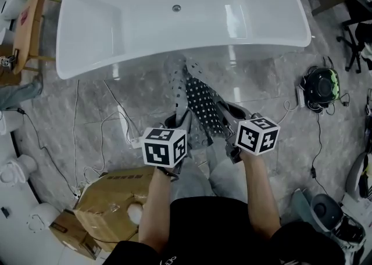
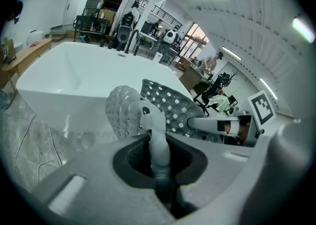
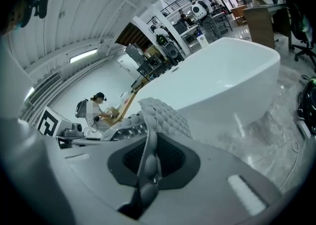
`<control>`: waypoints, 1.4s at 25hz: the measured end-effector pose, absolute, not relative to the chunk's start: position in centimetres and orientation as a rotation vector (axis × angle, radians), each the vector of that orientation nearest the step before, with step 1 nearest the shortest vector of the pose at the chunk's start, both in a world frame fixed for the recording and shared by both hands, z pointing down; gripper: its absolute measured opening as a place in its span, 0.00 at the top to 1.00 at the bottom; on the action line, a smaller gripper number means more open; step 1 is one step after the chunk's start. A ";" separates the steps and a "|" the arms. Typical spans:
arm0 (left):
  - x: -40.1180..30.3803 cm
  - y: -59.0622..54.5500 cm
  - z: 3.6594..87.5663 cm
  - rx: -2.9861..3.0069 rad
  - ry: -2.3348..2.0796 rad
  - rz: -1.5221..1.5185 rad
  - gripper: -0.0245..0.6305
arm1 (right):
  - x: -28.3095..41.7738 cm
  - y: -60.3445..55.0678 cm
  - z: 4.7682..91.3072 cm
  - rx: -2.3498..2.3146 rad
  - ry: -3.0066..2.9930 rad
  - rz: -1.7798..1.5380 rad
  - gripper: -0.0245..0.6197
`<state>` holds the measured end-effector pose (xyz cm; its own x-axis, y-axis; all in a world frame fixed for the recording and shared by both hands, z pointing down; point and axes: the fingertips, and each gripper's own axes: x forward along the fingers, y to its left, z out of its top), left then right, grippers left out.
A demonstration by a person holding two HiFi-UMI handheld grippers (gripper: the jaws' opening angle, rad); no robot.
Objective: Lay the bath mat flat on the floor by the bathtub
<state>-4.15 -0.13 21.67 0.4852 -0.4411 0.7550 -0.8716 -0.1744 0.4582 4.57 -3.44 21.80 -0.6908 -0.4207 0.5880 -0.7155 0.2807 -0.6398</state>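
Observation:
The grey bath mat (image 1: pixel 195 102), rubbery with rows of holes and suction bumps, hangs folded and bunched between my two grippers, above the marble floor (image 1: pixel 267 89) just in front of the white bathtub (image 1: pixel 180 20). My left gripper (image 1: pixel 173 123) is shut on one edge of the mat (image 2: pixel 148 113), which shows as a strip pinched between the jaws. My right gripper (image 1: pixel 225 111) is shut on another edge of the mat (image 3: pixel 160 115). The bathtub (image 2: pixel 74 78) fills the space beyond both grippers. From the left gripper view my right gripper (image 2: pixel 222 126) shows just past the mat.
A cardboard box (image 1: pixel 110 200) sits on the floor at my left. White cables and a power strip (image 1: pixel 132 139) trail across the floor. A wooden stool (image 1: pixel 26 25) stands left of the tub, and a black and green device (image 1: pixel 318 83) lies to the right. A person (image 3: pixel 96 108) sits far off.

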 end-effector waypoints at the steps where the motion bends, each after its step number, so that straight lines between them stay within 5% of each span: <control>1: -4.0 -0.2 22.0 1.800 -1.100 0.587 0.92 | 4.7 -3.5 22.3 1.042 -2.242 1.377 0.93; 35: -6.0 -0.1 37.3 1.692 -0.960 0.654 0.92 | 5.6 -3.6 37.5 1.104 -2.009 1.412 0.93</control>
